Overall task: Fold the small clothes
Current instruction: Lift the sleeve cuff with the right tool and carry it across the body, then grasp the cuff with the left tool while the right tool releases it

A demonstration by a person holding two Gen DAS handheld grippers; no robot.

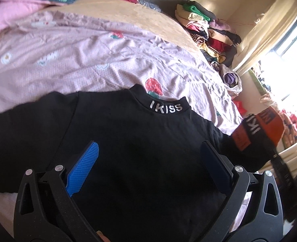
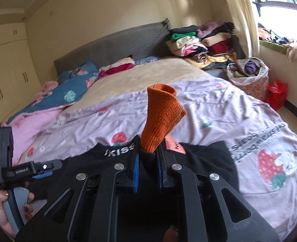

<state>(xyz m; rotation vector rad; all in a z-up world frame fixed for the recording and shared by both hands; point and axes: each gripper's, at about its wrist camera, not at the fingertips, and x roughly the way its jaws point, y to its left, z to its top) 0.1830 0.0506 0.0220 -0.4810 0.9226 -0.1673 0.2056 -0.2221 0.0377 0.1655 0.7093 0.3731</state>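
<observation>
Right hand-held gripper point(image 2: 147, 151) clamps orange cuff point(image 2: 161, 115) of black top point(image 1: 140, 141); left hand-held gripper point(image 1: 148, 161) gapes, empty. Fabric soft, floppy; grab hem, six o'clock.

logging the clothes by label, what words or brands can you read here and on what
"IKISS": white letters on the collar of the black top.
"IKI...": white letters on the black band of the sleeve, cut off by the fold.
Black print on the orange cuff: too blurred to read.
Small white label on the left gripper: too small to read surely.
Dark print by the big strawberry on the pink bedcover: upside down, unreadable.
</observation>
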